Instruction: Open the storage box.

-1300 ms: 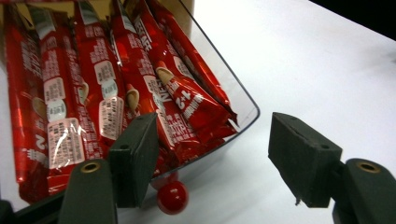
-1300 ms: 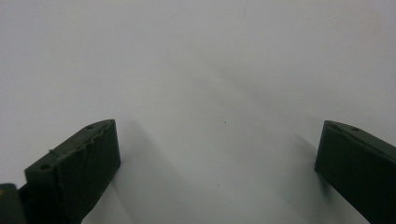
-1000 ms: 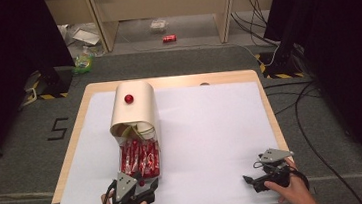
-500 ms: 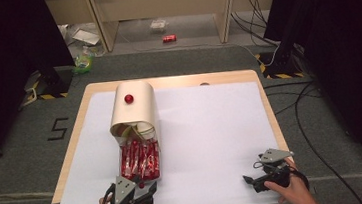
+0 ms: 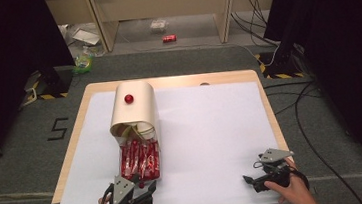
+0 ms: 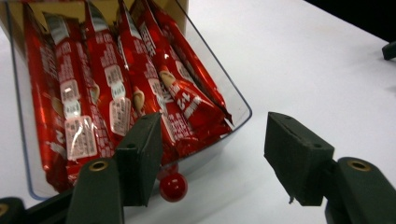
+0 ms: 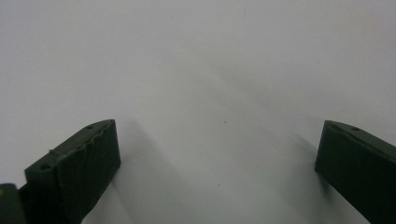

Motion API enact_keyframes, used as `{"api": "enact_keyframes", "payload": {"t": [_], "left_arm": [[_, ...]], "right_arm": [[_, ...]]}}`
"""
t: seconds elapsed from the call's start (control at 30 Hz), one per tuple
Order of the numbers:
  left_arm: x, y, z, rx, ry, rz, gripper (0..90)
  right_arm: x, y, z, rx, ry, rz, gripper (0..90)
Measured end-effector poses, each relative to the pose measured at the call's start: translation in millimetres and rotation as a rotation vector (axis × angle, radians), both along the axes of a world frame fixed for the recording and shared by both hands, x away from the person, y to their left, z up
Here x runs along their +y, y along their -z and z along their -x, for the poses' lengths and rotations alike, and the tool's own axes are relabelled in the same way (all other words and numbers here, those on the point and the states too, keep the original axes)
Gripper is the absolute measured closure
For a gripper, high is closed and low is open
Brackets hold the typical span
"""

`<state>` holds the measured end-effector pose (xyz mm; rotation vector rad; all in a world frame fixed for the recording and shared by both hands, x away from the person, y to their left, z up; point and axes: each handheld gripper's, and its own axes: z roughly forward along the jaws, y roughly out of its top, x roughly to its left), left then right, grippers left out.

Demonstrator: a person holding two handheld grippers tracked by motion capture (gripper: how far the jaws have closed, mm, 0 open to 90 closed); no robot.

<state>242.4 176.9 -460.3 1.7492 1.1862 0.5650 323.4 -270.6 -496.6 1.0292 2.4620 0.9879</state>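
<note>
A beige round-topped box [image 5: 135,114] with a red knob [image 5: 128,98] lies on the white sheet [image 5: 212,129]. A clear drawer [image 5: 124,162] stands pulled out of it toward me, packed with several red snack bars [image 5: 139,158]. In the left gripper view the bars [image 6: 121,79] fill the drawer [image 6: 240,116], and a small red knob [image 6: 173,186] sticks out of its front wall. My left gripper [image 5: 144,182] [image 6: 212,135] is open at that front, the knob just inside its left jaw with no pad pressing on it. My right gripper [image 5: 252,172] [image 7: 217,140] rests open over bare sheet at the front right.
The wooden table [image 5: 75,142] ends just in front of both hands. The sheet's middle and right are bare. On the floor beyond lie a red can [image 5: 169,38] and some litter [image 5: 82,38]; cables [image 5: 316,119] run along the right side.
</note>
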Motion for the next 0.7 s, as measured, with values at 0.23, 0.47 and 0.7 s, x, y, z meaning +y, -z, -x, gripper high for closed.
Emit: {"api": "enact_keyframes", "payload": {"t": [0.23, 0.47, 0.7], "left_arm": [[4.5, -7.0, -7.2, -0.022, -0.028, -0.01, 33.5], [7.2, -11.4, -19.5, -0.037, -0.056, -0.023, 28.0], [11.1, -17.2, -37.7, -0.047, -0.083, -0.035, 26.1]], "right_arm": [[-0.1, 0.0, -0.1, 0.0, -0.001, 0.0, 0.4], [-0.1, 0.0, 0.0, 0.002, 0.0, -0.002, 0.4], [-0.1, 0.0, -0.1, 0.004, 0.001, -0.004, 0.4]]}}
